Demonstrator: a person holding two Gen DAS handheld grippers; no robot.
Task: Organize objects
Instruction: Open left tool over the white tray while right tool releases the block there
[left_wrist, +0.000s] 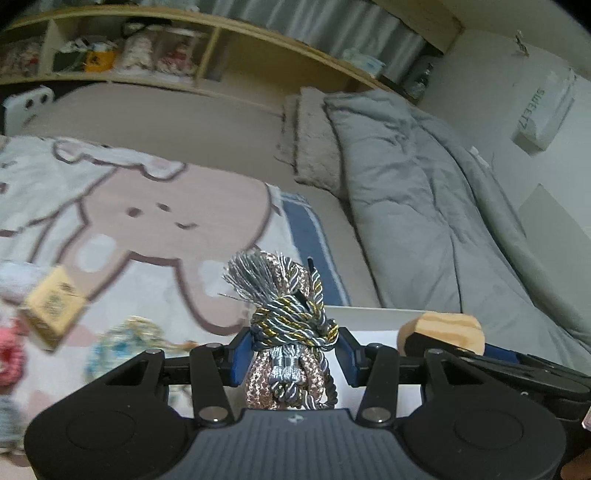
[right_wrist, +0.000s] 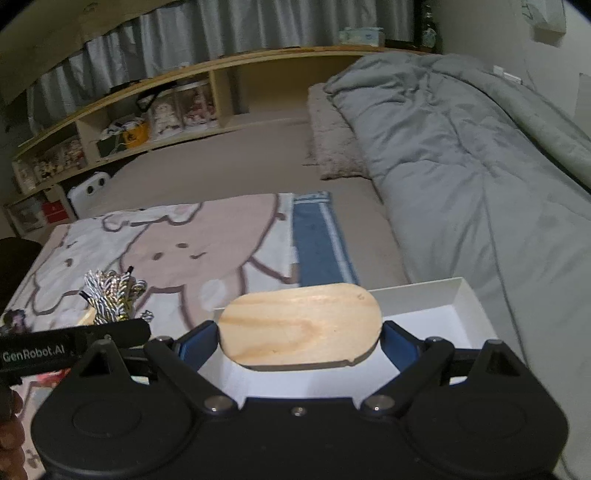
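My left gripper (left_wrist: 293, 354) is shut on a bundle of braided cord (left_wrist: 291, 317), grey, gold and pink, with a frayed tassel on top. The bundle also shows at the left of the right wrist view (right_wrist: 110, 295). My right gripper (right_wrist: 299, 341) is shut on an oval wooden block (right_wrist: 301, 328), held over a white shallow box (right_wrist: 458, 314). The block (left_wrist: 443, 328) and the box (left_wrist: 369, 317) also show in the left wrist view, to the right of the cord.
A cartoon blanket (left_wrist: 147, 221) covers the bed. On it at the left lie a small tan box (left_wrist: 51, 306), a pink item (left_wrist: 9, 354) and a patterned cloth item (left_wrist: 125, 343). A grey duvet (right_wrist: 461, 166) lies on the right. A wooden shelf (right_wrist: 166, 99) runs behind.
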